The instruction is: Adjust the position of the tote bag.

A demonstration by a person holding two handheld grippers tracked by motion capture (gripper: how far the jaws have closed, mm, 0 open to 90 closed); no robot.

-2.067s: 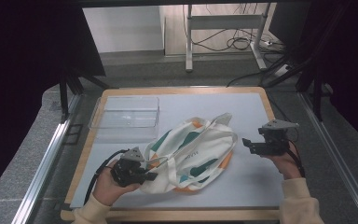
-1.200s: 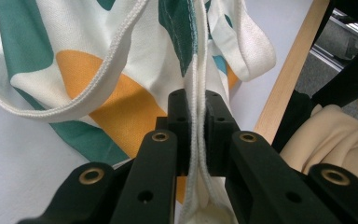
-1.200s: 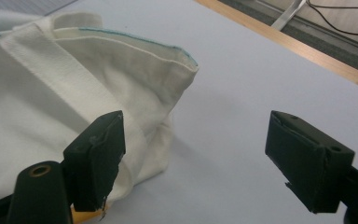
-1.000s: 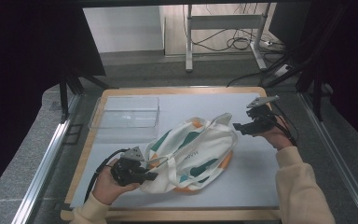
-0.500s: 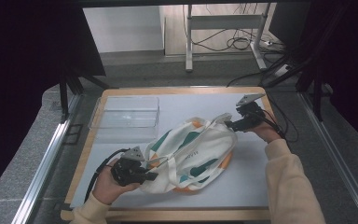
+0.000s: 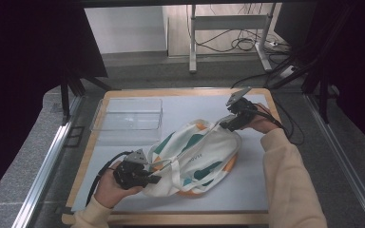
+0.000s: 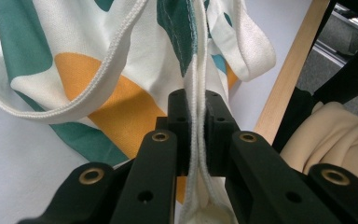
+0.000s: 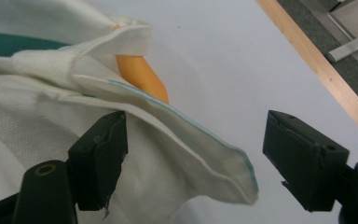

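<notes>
My left gripper is clamped on the tote bag's white edge, near the mat's front. My right gripper gapes around its far corner.

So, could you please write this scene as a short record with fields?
Surface: grey mat on a wood-edged table
Main thing: patterned cloth bag
Left gripper: shut on the bag's edge
Right gripper: open, bag's corner between its jaws, not clamped
Other thing: clear tray, far left of the mat
</notes>
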